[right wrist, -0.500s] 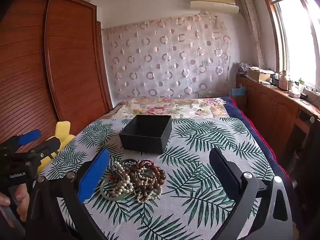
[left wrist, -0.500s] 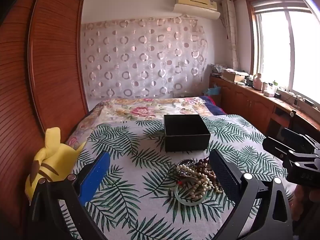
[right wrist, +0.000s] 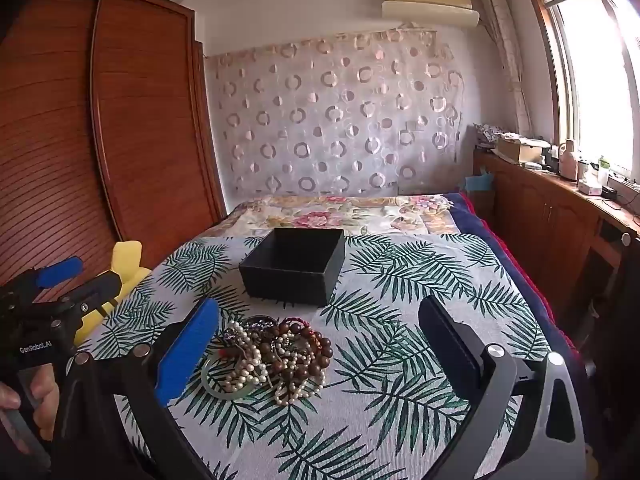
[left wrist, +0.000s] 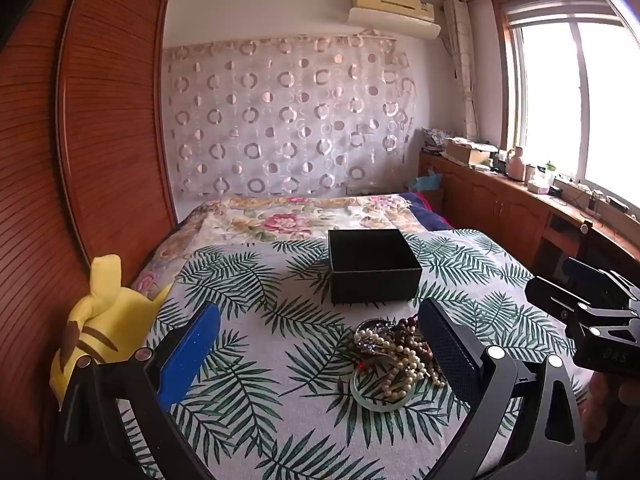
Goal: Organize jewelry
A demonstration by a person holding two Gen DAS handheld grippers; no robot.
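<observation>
On the leaf-print bedcover [right wrist: 384,400], the jewelry pile [right wrist: 272,356] is lying near the black box [right wrist: 294,266] — both grippers, left gripper [left wrist: 320,352] and right gripper [right wrist: 320,348], are hovering spread wide, empty — better pinching one strand, not the tangle.

Each gripper, left gripper [left wrist: 320,350] and right gripper [right wrist: 318,346], is black-framed with silver round screws, one blue pad and one black ribbed pad; white "GenRobot.AI" lettering; bare skin on hand [right wrist: 38,394]

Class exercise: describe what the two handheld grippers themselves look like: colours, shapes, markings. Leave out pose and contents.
Both the left gripper and the right gripper have a black angular frame with round silver bolt heads. On each, one finger carries a blue pad, the other a black ribbed pad. White "GenRobot.AI" lettering marks the left gripper's body.
</observation>
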